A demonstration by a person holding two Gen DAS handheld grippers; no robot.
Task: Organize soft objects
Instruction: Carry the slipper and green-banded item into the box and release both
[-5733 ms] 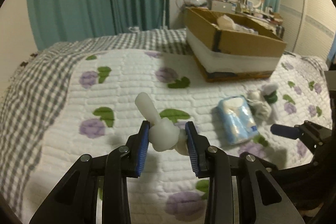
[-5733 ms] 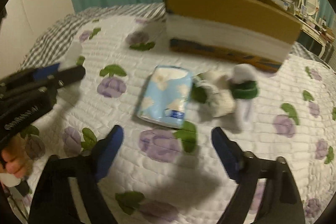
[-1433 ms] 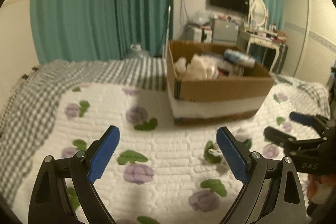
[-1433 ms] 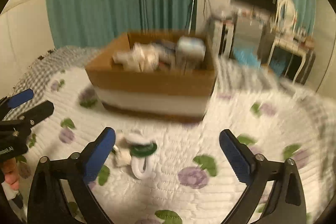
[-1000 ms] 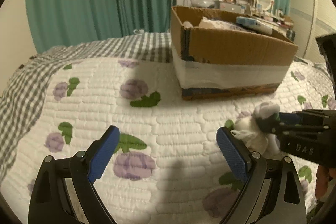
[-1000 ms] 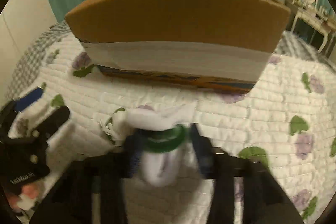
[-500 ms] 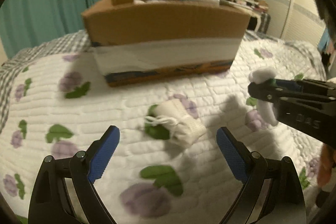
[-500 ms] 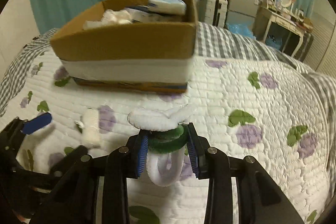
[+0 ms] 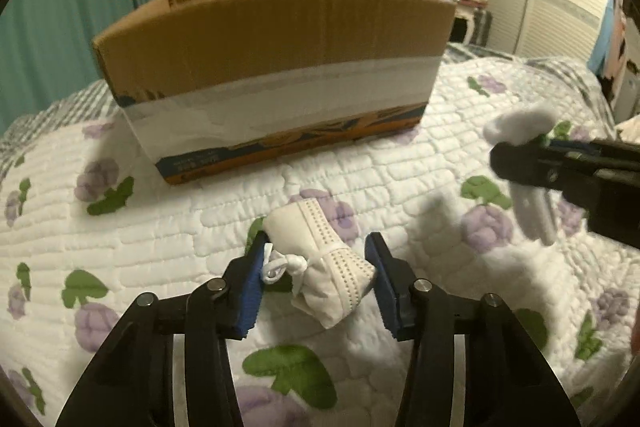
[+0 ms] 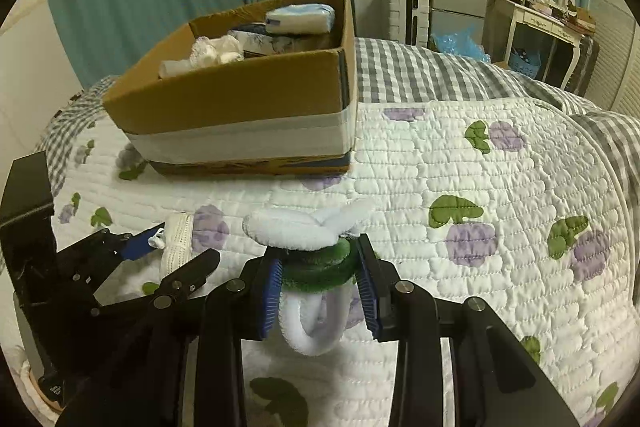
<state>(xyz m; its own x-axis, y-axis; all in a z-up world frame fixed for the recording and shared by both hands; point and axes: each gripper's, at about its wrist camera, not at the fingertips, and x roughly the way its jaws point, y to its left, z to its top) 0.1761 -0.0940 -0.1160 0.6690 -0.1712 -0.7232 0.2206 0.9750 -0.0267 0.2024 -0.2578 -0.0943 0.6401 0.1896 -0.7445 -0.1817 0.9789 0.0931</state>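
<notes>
The white pouch point(image 9: 320, 263) sits low in the frame between the left gripper point(image 9: 316, 281) pads, not yet squeezed; it could slip. The right gripper point(image 10: 318, 285) pinches the fluffy toy point(image 10: 312, 255), which may sag.

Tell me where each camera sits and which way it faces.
Left wrist: on the left claw, low over the quilt, facing the box side-on; its fingers flank the white mask.
Right wrist: on the right claw, higher, looking into the box; it grips the headband.
Shared: box, quilt, mask, and each shows the other claw.
</notes>
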